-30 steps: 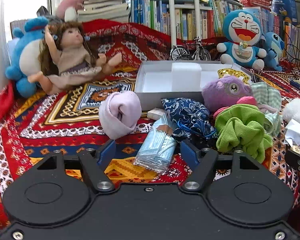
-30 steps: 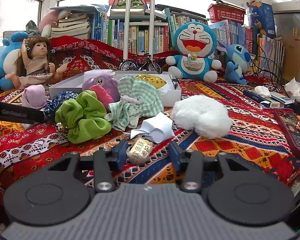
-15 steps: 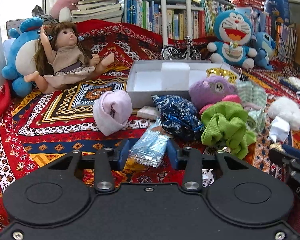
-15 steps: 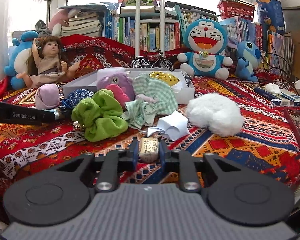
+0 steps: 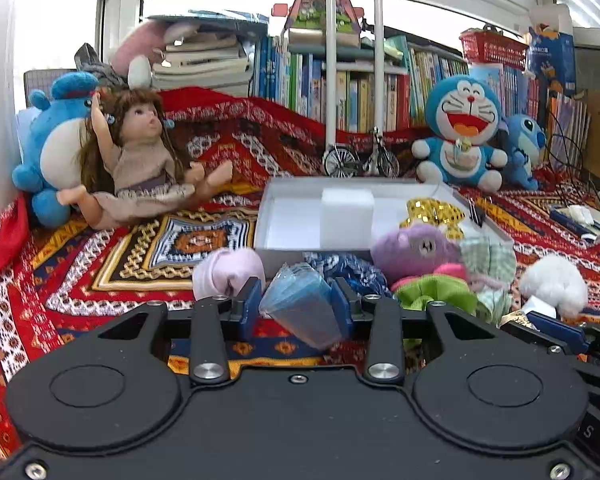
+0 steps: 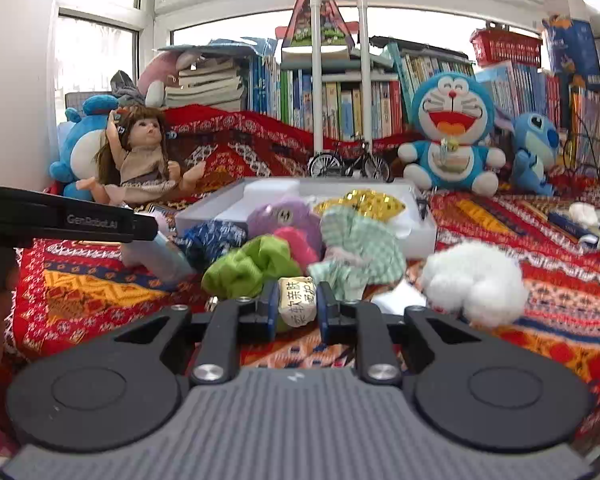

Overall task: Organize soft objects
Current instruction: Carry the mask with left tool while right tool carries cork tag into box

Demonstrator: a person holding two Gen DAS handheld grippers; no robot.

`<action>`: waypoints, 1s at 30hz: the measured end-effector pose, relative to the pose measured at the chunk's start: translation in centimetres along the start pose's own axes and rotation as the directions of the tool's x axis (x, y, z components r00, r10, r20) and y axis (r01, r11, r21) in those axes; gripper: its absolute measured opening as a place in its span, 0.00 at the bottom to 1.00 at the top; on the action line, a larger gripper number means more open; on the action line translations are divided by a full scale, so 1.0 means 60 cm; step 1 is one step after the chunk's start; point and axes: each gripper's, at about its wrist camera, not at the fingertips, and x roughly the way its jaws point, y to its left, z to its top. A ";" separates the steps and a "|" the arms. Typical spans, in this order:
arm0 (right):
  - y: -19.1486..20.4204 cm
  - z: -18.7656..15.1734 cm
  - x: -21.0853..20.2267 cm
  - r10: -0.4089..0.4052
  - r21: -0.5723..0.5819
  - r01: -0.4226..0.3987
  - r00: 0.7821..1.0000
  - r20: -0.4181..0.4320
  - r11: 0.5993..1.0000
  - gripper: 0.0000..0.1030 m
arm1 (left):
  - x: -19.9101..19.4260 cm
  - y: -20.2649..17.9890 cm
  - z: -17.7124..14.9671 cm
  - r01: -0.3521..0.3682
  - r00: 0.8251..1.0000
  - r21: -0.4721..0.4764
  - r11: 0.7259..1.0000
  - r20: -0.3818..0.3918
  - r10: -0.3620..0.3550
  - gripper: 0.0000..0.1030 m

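Covering the whole surface under both tools was a red patterned blanket [image 5: 80, 280]. Ahead of the left tool [image 5: 298, 306] sat a white box [image 5: 292, 220], open-topped, with a purple plush [image 5: 416, 246] at its near right corner. Left tool was clamped on a blue plastic packet [image 5: 304, 304], lifted and tilted off the blanket. Right tool [image 6: 298, 306] was closed narrow on a small cream packet [image 6: 298, 306] with printed characters. Just beyond it lay a green scrunchie [image 6: 252, 266]; a white fluffy ball [image 6: 474, 280] lay to its right.
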 end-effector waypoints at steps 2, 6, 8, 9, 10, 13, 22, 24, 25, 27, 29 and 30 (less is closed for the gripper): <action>-0.005 0.007 0.003 -0.011 0.002 0.011 1.000 0.008 1.000 0.23 | -0.001 0.001 0.006 0.001 1.000 0.002 1.000 0.014 -0.001 0.35; -0.019 0.022 0.010 -0.022 0.024 0.021 1.000 0.022 0.999 0.23 | 0.003 0.002 0.019 0.002 0.999 0.002 1.000 0.034 -0.002 0.34; -0.027 0.028 0.012 -0.029 0.034 0.029 0.999 0.028 0.999 0.23 | 0.006 0.003 0.027 0.007 0.999 -0.001 1.000 0.042 -0.007 0.33; -0.030 0.031 0.013 -0.033 0.036 0.032 0.999 0.032 0.999 0.23 | 0.008 0.003 0.030 0.007 0.999 -0.001 1.000 0.048 -0.007 0.33; -0.033 0.035 0.015 -0.038 0.039 0.037 0.999 0.035 0.999 0.23 | 0.010 0.002 0.035 0.008 0.999 -0.001 1.000 0.053 -0.008 0.33; -0.044 0.045 0.020 -0.050 0.048 0.048 0.998 0.041 0.998 0.23 | 0.018 0.002 0.047 0.014 0.998 -0.004 1.000 0.067 -0.014 0.33; -0.071 0.069 0.039 -0.092 0.071 0.089 0.995 0.039 0.993 0.23 | 0.050 0.003 0.091 0.032 0.995 -0.014 0.999 0.098 -0.031 0.33; -0.078 0.077 0.049 -0.109 0.070 0.106 0.993 0.033 0.992 0.23 | 0.062 0.003 0.102 0.038 0.994 -0.016 0.999 0.100 -0.036 0.33; -0.083 0.082 0.055 -0.115 0.072 0.113 0.993 0.030 0.991 0.23 | 0.069 0.003 0.109 0.038 0.994 -0.020 0.999 0.098 -0.036 0.33; -0.092 0.092 0.066 -0.123 0.074 0.121 0.992 0.021 0.990 0.23 | 0.088 0.005 0.123 0.043 0.995 -0.036 0.998 0.088 -0.040 0.33; -0.101 0.105 0.082 -0.132 0.058 0.132 0.991 0.003 0.990 0.23 | 0.110 0.008 0.137 0.051 0.997 -0.041 0.998 0.065 -0.049 0.33; -0.105 0.110 0.089 -0.137 0.049 0.137 0.991 -0.005 0.989 0.23 | 0.121 0.009 0.144 0.055 0.997 -0.043 0.998 0.051 -0.053 0.33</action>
